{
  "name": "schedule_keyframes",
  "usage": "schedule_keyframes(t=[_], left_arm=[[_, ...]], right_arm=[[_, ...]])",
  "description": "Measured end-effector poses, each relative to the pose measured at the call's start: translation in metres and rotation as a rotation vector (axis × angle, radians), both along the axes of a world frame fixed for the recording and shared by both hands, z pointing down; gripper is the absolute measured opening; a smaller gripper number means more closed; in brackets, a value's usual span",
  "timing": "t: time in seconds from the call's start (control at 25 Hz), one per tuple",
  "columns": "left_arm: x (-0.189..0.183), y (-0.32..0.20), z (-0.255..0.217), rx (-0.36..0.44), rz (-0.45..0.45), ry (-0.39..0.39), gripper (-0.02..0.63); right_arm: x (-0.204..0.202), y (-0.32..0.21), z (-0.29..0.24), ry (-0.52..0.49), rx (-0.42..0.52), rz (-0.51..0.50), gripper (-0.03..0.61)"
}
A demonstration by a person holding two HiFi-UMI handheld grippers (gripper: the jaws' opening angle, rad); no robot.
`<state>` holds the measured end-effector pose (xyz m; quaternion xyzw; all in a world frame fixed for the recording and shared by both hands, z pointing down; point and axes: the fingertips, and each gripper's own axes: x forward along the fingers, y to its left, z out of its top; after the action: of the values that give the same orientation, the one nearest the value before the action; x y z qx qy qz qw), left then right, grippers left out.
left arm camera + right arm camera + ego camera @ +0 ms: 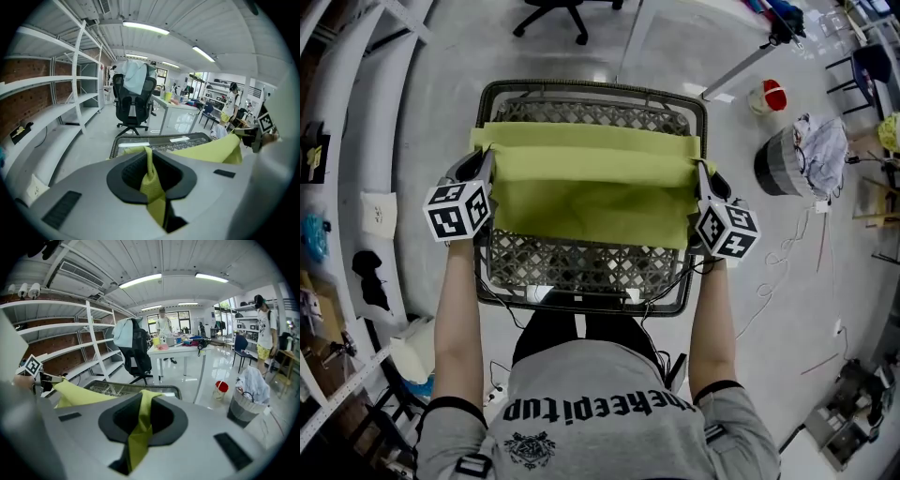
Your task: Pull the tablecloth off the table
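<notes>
"thekeepitup" on grey shirt

Matt green cloth tablecloth, woven wicker table

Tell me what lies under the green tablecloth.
Under the tablecloth is the woven table, its lattice top showing on the far side and the near side of it. The band in the middle is covered, so whatever might lie there cannot be seen.

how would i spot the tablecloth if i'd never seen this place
Start at the dark woven table in the middle of the head view. Stretched across it is the tablecloth, the one yellow-green sheet on it, pinched at its side edges by the left claw and right claw.
</notes>
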<state>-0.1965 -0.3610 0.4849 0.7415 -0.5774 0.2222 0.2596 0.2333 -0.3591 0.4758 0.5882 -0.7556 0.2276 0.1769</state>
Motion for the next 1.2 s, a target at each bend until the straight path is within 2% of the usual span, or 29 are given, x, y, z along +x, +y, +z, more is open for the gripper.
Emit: schedule_keyframes(t=[0.2,0.44,0.76,0.84,1.2], left_arm=[[0.001,-0.017,0.017,-0.031,0.015,-0.009,0.043],[0.002,-0.026,0.033,-0.062,0.027,0.020,0.044],[-0.009,-0.042,0.032,0.027,-0.045,0.008,0.096],[-0.013,-0.046,0.028,0.043,-0.047,0.015,0.150],[-0.024,-0.045,0.019,0.074,-0.053,-0.025,0.142]], right_arm=[[0.000,-0.016,0.016,0.005,-0.037,0.008,0.035],[0.002,-0.028,0.034,-0.015,-0.092,0.041,0.044],[-0.002,-0.037,0.041,-0.038,-0.101,0.049,0.109],[-0.003,-0.039,0.037,-0.048,-0.088,0.053,0.137],[-0.008,-0.038,0.036,-0.062,-0.093,0.029,0.178]])
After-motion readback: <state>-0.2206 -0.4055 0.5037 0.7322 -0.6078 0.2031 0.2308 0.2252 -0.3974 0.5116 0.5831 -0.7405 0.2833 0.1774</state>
